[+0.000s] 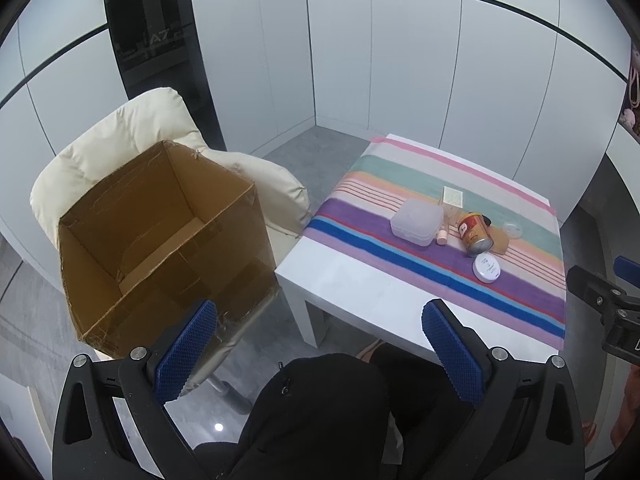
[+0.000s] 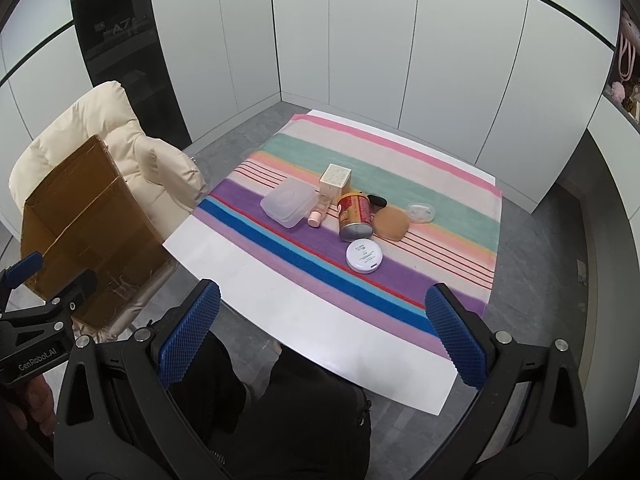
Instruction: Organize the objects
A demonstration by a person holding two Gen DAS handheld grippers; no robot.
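Our left gripper (image 1: 320, 344) spread wide and empty, our right gripper (image 2: 322, 334) likewise, box (image 1: 160, 236) on chair (image 1: 120, 132) at ten o'clock, can (image 2: 354, 216), compact (image 2: 363, 256), tub (image 2: 289, 202) clustered on striped cloth (image 2: 440, 196) at twelve

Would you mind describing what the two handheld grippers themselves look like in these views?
Both the left gripper and the right gripper share one design: a matte black frame with triangular cut-outs and round silver bolts at the pivots. The jaws carry long blue pads with a diamond-knurled texture. Seen from the right wrist view, the left gripper's side bears white "GenRobot.AI" lettering. No cables show.
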